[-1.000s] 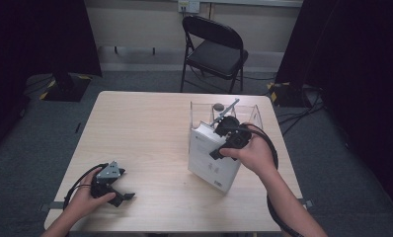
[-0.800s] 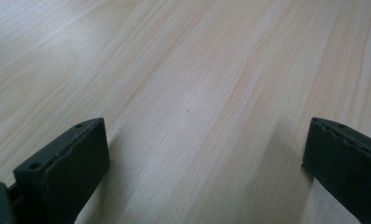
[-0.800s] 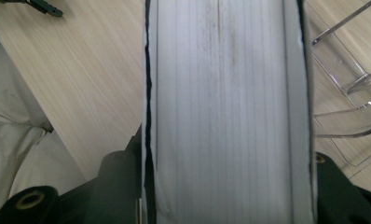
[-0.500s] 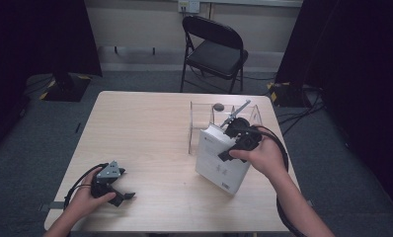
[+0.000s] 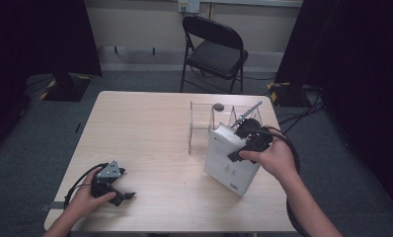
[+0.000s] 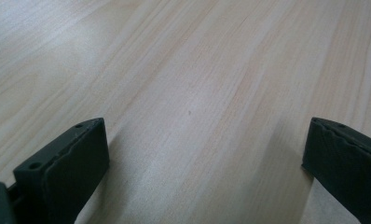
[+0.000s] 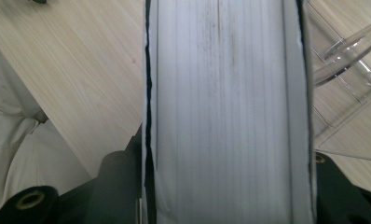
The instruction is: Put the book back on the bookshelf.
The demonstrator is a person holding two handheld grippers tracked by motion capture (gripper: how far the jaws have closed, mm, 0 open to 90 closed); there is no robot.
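Book [image 5: 229, 163]: thick, stiff, probably heavy; clamped across covers in right gripper [image 5: 249, 140].
Left gripper [image 5: 116, 191]: wide, empty.

I count one white book [image 5: 231, 165], one clear plastic rack [image 5: 219, 123], two grippers, the left gripper [image 5: 116, 190] and the right gripper [image 5: 244, 138], one wooden table [image 5: 150, 128], one black folding chair [image 5: 214, 49] and one small round dark thing [image 5: 217, 106] on the rack.
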